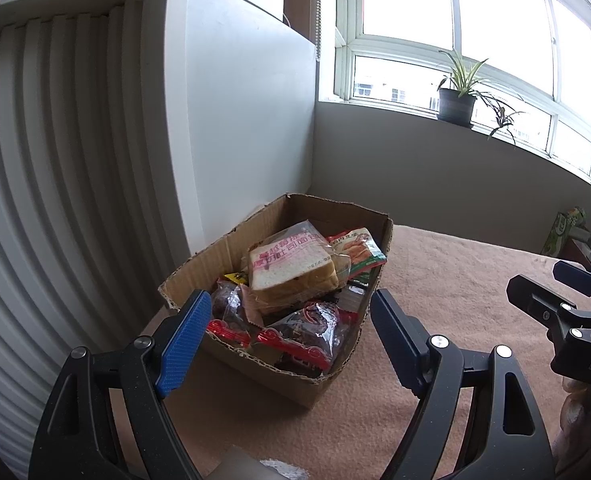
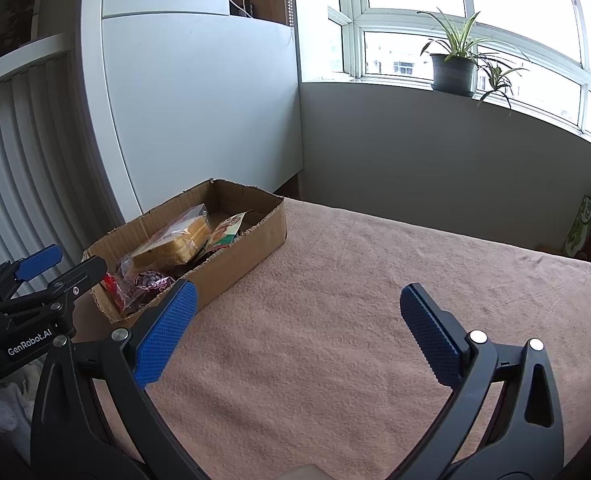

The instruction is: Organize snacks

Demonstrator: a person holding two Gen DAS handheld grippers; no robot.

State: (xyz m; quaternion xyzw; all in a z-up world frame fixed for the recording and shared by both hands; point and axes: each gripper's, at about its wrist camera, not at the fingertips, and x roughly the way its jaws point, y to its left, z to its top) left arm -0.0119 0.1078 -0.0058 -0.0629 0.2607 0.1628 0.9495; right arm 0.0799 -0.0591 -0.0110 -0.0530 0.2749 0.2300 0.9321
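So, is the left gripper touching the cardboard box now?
Apart. In the right wrist view, the left gripper hangs open at the near end of the cardboard box, with a gap between its fingertips and the torn rim.

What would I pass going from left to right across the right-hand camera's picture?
The other gripper → the cardboard box of snacks → open pink cloth → potted plant up on the sill → a green carton at the far right edge.
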